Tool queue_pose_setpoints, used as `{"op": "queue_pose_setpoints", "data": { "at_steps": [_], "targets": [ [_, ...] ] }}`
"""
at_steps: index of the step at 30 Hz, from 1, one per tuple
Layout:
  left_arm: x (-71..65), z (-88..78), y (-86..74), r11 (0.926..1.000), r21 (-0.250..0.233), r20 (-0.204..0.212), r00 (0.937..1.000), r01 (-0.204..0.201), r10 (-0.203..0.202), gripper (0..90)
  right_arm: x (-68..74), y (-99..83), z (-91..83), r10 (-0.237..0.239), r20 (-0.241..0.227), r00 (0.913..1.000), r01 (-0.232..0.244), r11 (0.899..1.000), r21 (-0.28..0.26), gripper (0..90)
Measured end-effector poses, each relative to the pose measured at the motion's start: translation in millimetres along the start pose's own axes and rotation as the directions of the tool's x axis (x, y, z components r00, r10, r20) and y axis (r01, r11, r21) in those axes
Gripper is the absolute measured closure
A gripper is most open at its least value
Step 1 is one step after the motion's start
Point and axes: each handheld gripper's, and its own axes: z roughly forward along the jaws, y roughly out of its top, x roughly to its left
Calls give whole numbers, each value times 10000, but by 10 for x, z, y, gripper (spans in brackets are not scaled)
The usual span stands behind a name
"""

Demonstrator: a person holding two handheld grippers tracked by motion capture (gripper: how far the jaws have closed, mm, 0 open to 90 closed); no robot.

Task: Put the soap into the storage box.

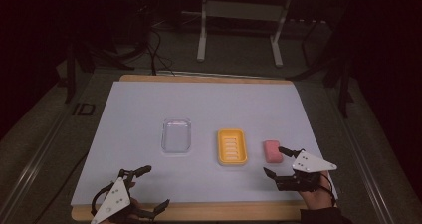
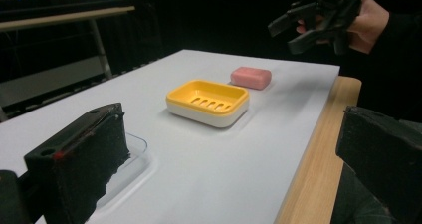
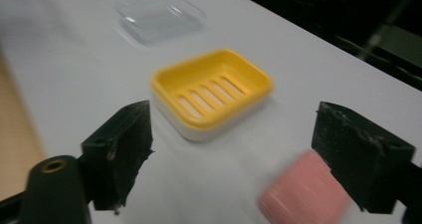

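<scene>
- Your right gripper (image 1: 277, 161) hovers spread, empty, just beside the pink soap (image 1: 272, 151), off-centre: closing now risks knocking it along the surface (image 1: 139, 109)
- Left gripper (image 1: 149, 186) spread, idle
- Yellow dish (image 1: 232, 146) sits beside the soap; clear lid (image 1: 176, 135) apart

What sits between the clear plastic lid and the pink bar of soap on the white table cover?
The yellow slotted soap dish lies between the clear plastic lid and the pink bar of soap, apart from both, as the high view shows.
</scene>
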Motion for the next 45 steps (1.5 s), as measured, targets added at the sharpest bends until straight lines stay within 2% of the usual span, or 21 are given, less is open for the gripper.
{"op": "queue_pose_setpoints", "data": {
  "at_steps": [4, 13, 16, 17, 19, 20, 23, 25, 26, 27, 28, 29, 30, 32, 34, 36, 38, 39, 41, 44, 45],
  "targets": [
    [-8, 12, -1, 9999, 118, 63, 10000, 1, -1, 3, -9, -6, 31, 681, 532, 9963, -703, 9967, 395, 177],
    [-19, 30, -5, 9993, 382, 192, 9998, -20, 13, 2, -18, 15, 96, 445, 1470, 9881, -654, 9879, 1403, 142],
    [-20, 35, -5, 9992, 405, 208, 9998, -1, -8, 3, -40, 17, 94, 799, 1754, 9813, -1087, 9809, 1613, 139],
    [-20, 33, -4, 9992, 406, 203, 9998, 9, -17, 2, -71, 21, 73, 1174, 2290, 9663, -1576, 9734, 1661, 132],
    [-21, 32, -4, 9992, 399, 184, 9998, 32, -39, 3, -87, 24, 59, 1252, 2530, 9593, -1716, 9703, 1706, 130],
    [-21, 32, -4, 9992, 407, 180, 9998, 44, -52, 3, -133, 28, 27, 1498, 2688, 9515, -2021, 9628, 1791, 131],
    [-23, 36, -6, 9991, 435, 163, 9999, 28, -35, 2, -162, 26, 14, 1170, 2976, 9475, -1886, 9560, 2247, 149],
    [-24, 40, -7, 9990, 456, 144, 9999, 15, -22, 3, -175, 39, 17, 1633, 2894, 9432, -2451, 9300, 2739, 151],
    [-24, 41, -8, 9989, 476, 137, 9999, -3, -4, 3, -175, 39, 17, 1633, 2894, 9432, -2451, 9300, 2739, 151],
    [-25, 44, -9, 9989, 467, 141, 9999, 31, -38, 3, -181, 42, 20, 1762, 2885, 9411, -2605, 9218, 2869, 153],
    [-25, 47, -11, 9988, 480, 130, 9999, 34, -40, 2, -169, 44, 29, 1798, 3144, 9321, -2786, 9106, 3052, 152],
    [-25, 47, -11, 9988, 480, 130, 9999, 34, -40, 2, -168, 43, 40, 2362, 3211, 9171, -3404, 8833, 3223, 153],
    [-24, 45, -11, 9987, 507, 125, 9999, 3, -10, 2, -168, 43, 40, 2362, 3211, 9171, -3404, 8833, 3223, 153],
    [-24, 45, -11, 9985, 539, 107, 9999, -11, 5, 3, -177, 31, 55, 3450, 3179, 8831, -4439, 8336, 3287, 191],
    [-24, 46, -12, 9985, 548, 107, 9999, -9, 3, 2, -174, 34, 62, 3612, 3483, 8650, -4793, 8001, 3608, 225],
    [-25, 50, -14, 9985, 553, 107, 9999, 17, -23, 2, -185, 37, 69, 3602, 3575, 8617, -4902, 7732, 4024, 244],
    [-25, 52, -14, 9984, 561, 121, 9999, 30, -36, 2, -202, 41, 82, 3734, 3473, 8602, -5027, 7352, 4547, 244],
    [-25, 54, -14, 9984, 570, 116, 9999, 27, -34, 2, -206, 41, 88, 3637, 3478, 8641, -4960, 7322, 4667, 244],
    [-26, 54, -15, 9981, 608, 114, 9999, -1, -6, 3, -210, 44, 94, 3639, 3572, 8602, -5040, 7139, 4862, 244],
    [-28, 59, -16, 9981, 617, 122, 9999, 16, -23, 3, -207, 48, 113, 3852, 3747, 8434, -5351, 6653, 5206, 243],
    [-28, 59, -16, 9980, 629, 120, 9999, 15, -23, 3, -205, 48, 119, 4053, 3874, 8280, -5596, 6404, 5260, 236]
  ]
}}
